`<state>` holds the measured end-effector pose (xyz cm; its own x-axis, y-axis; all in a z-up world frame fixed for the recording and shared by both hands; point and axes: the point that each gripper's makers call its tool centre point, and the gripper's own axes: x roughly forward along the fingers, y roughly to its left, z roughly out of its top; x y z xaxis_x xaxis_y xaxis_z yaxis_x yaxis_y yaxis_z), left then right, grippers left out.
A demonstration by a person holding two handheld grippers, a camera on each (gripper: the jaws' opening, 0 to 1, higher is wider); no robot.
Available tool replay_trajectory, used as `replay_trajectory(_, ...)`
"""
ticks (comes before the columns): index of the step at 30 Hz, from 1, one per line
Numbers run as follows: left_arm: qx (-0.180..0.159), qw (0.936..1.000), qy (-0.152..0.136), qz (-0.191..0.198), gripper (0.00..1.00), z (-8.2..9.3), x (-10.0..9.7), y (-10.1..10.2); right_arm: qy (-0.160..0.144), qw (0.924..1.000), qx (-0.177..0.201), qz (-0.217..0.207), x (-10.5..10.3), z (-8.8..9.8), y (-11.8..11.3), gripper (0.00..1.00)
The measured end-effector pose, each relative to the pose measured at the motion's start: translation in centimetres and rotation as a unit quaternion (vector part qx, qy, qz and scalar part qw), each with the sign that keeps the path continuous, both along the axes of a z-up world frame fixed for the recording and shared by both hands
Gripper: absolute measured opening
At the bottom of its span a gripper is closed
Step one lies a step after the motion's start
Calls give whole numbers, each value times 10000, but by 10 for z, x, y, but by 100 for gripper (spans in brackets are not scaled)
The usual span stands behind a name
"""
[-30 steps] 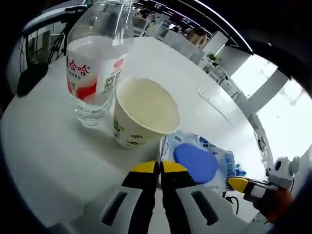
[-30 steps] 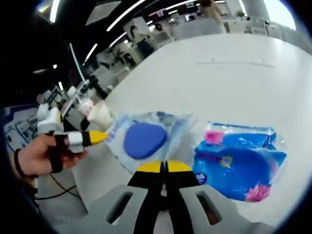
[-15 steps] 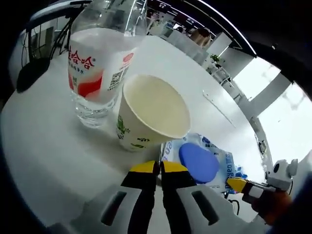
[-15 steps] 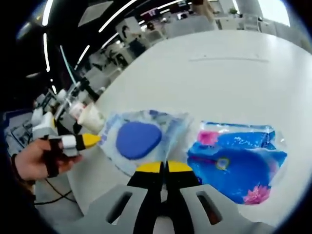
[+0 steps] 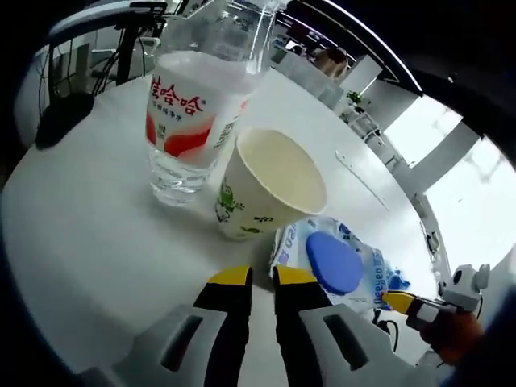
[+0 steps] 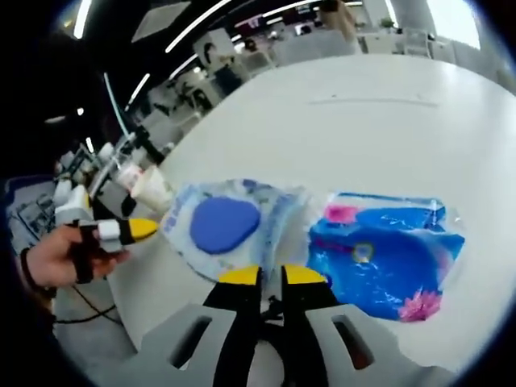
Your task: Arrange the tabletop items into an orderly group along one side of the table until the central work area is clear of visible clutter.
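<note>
A clear water bottle (image 5: 197, 113) with a red and white label stands upright on the white table (image 5: 89, 234). A paper cup (image 5: 270, 189) stands just to its right. Beside the cup lies a wipes pack with a blue lid (image 5: 334, 262). My left gripper (image 5: 262, 278) hovers just short of the cup and the pack, jaws slightly apart with nothing between them. In the right gripper view the same wipes pack (image 6: 226, 226) lies next to a blue plastic packet (image 6: 383, 262). My right gripper (image 6: 272, 276) sits at their near edge, slightly open and holding nothing.
A black object (image 5: 60, 117) lies at the table's far left edge. A thin flat strip (image 6: 379, 101) lies far out on the table. A hand (image 6: 56, 254) holds the left gripper (image 6: 121, 231) just left of the wipes pack. Office desks stand beyond.
Both grippers' jaws, pressed together earlier, now stand slightly apart. The left view has drawn back a little, so bottle, cup and pack sit further right in it.
</note>
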<state>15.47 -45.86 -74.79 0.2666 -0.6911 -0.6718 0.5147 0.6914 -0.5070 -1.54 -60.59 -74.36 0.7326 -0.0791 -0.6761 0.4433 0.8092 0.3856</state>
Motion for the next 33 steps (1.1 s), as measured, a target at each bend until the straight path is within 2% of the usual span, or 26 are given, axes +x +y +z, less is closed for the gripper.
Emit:
replay_trajectory(8,116,9992,-232,-304,7,0,-8,19,29,9997,-221,54,-30,2,-1,6)
replay_trajectory(12,167,9987,-251,-420,7,-1,-19,26,100,9997,-222,-37,-48,-3,-3,6)
replay_trajectory(16,201,9975,-236,-633,7,-3,-36,23,124,9995,-229,-172,-62,-5,-4,6)
replay_trajectory(21,188,9963,-194,-816,7,-3,-54,17,158,9982,-356,-449,-79,-4,-18,6)
replay_trajectory(22,190,9958,-218,-864,8,-3,-56,16,215,9974,-480,-501,-83,-3,-23,6)
replay_trajectory(26,204,9919,-357,-1200,8,1,-70,11,319,9926,-642,-983,-102,-3,-47,8)
replay_trajectory(33,229,9859,-372,-1616,9,2,-96,5,389,9861,-568,-1509,-117,-8,-76,12)
